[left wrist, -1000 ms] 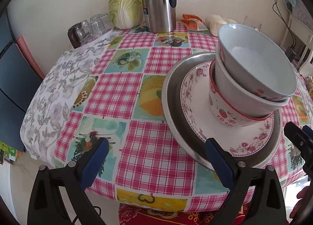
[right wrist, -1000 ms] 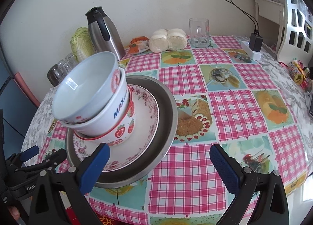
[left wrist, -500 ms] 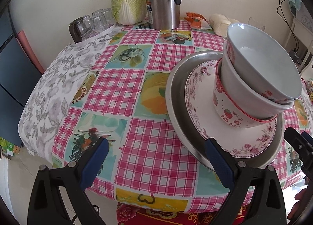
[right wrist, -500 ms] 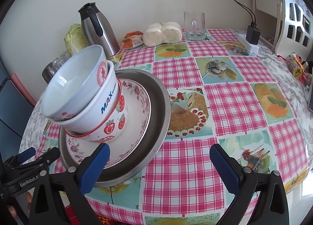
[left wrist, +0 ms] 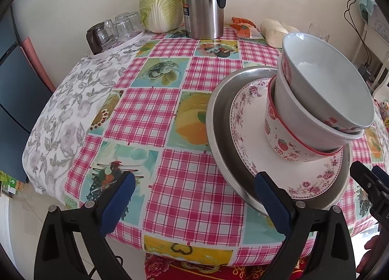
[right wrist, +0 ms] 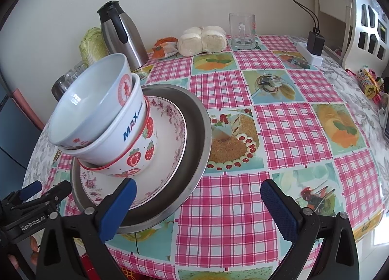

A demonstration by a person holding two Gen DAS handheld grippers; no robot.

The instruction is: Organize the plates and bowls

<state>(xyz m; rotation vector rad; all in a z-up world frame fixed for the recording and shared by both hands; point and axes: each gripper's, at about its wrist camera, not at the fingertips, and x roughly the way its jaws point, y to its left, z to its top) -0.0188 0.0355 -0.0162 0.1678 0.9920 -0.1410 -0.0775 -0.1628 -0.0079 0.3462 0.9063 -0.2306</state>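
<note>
A metal plate [left wrist: 218, 114] [right wrist: 197, 119] lies near the table's front edge and carries a floral plate [left wrist: 245, 129] [right wrist: 172, 134]. On that plate stands a leaning stack of three bowls: a strawberry bowl [left wrist: 279, 139] [right wrist: 141, 156] at the bottom, a white MAX bowl [left wrist: 299, 114] [right wrist: 121, 131] in the middle, a pale bowl [left wrist: 323, 80] [right wrist: 90, 104] on top. My left gripper [left wrist: 192, 197] is open, its right finger over the metal plate's near rim. My right gripper [right wrist: 199, 207] is open too, its left finger in front of the plates. Neither holds anything.
At the back of the checked tablecloth [left wrist: 155, 114] stand a steel thermos [left wrist: 203, 2], a cabbage [left wrist: 160, 14], several upturned glasses [left wrist: 114, 31], steamed buns [right wrist: 201, 40] and a glass mug [right wrist: 242, 30]. A charger [right wrist: 314, 44] and a white chair [right wrist: 364, 19] are at the right.
Both grippers have drawn back and a little lower from the stacked dishes, staying open. The dishes have not moved.
</note>
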